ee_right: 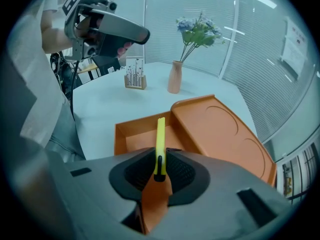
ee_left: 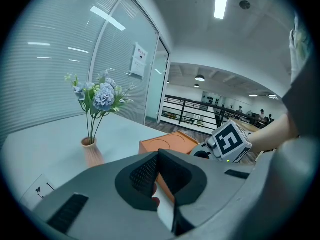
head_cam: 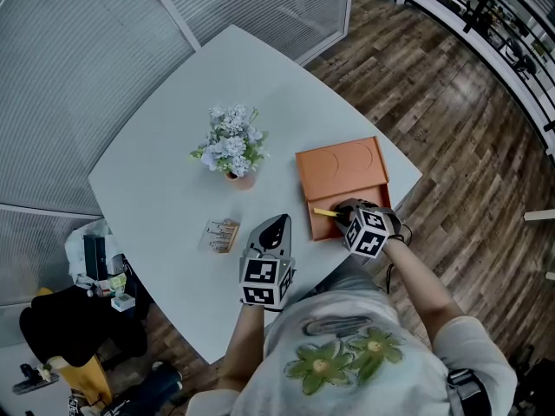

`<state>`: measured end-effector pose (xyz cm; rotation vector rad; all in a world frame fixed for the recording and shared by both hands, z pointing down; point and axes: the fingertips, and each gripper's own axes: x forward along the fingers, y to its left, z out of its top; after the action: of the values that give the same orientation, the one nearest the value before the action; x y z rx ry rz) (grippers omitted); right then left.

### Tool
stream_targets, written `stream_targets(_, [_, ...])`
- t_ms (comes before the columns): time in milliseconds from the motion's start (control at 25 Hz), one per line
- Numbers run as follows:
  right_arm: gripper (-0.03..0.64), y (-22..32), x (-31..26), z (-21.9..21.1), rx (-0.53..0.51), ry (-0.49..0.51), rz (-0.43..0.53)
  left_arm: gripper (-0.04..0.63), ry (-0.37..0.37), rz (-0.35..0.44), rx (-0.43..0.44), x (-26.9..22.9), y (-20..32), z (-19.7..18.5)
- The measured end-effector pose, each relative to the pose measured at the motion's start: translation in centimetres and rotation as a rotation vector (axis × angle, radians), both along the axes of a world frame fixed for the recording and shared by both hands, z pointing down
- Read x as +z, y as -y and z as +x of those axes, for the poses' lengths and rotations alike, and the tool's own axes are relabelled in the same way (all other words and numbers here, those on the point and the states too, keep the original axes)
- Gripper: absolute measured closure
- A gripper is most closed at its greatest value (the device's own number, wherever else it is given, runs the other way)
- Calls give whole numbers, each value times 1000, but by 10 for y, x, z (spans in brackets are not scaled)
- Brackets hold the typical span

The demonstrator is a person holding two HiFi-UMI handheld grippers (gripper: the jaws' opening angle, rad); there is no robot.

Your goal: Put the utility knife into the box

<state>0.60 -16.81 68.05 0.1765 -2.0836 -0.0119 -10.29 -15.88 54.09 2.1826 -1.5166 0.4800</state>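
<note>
The yellow utility knife (ee_right: 160, 136) stands upright between the jaws of my right gripper (ee_right: 160, 159), which is shut on it. Its tip points down into the open orange box (ee_right: 131, 136). In the head view the knife (head_cam: 325, 212) sticks out to the left of the right gripper (head_cam: 343, 216), over the box (head_cam: 317, 225) near the table's front right edge. The box's lid (head_cam: 341, 165) lies open beyond it. My left gripper (head_cam: 278, 224) hovers left of the box with its jaws together and nothing in them. In its own view the left gripper (ee_left: 159, 154) faces the box (ee_left: 167, 144).
A small vase of blue and white flowers (head_cam: 232, 150) stands mid-table. A little wooden holder (head_cam: 221, 234) sits left of the left gripper. The white table (head_cam: 165, 180) ends close behind the box, with wooden floor beyond. Bags and clutter lie on the floor at lower left.
</note>
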Motion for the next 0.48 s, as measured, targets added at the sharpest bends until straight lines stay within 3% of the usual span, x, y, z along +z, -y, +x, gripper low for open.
stream_targets(480, [545, -1, 23, 0, -39, -84, -41, 594, -3, -3, -1, 2, 3, 0])
